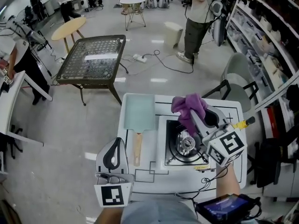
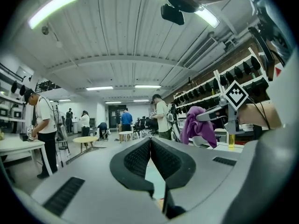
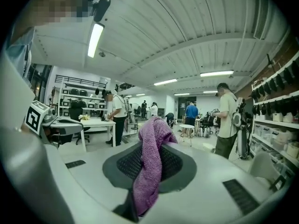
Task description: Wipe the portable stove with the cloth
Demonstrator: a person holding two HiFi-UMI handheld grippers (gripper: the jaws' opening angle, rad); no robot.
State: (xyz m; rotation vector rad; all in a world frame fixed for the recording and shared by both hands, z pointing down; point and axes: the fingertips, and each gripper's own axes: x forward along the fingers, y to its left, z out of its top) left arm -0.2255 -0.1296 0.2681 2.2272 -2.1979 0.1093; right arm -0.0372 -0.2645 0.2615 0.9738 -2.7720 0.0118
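Grey and empty, the left tool (image 1: 117, 141) hovers at the near-left edge of the white surface (image 1: 140, 176), its jaws pressed together on nothing. Right of it sits the portable stove (image 1: 183, 144), burner exposed. Above the stove's far edge the right tool (image 1: 195, 112) is clenched on the purple cloth (image 1: 187, 105), so the stove lies below it, and the right hand is nearer. Only the right gripper view shows the cloth pinched and hanging. Only the head view shows the stove.
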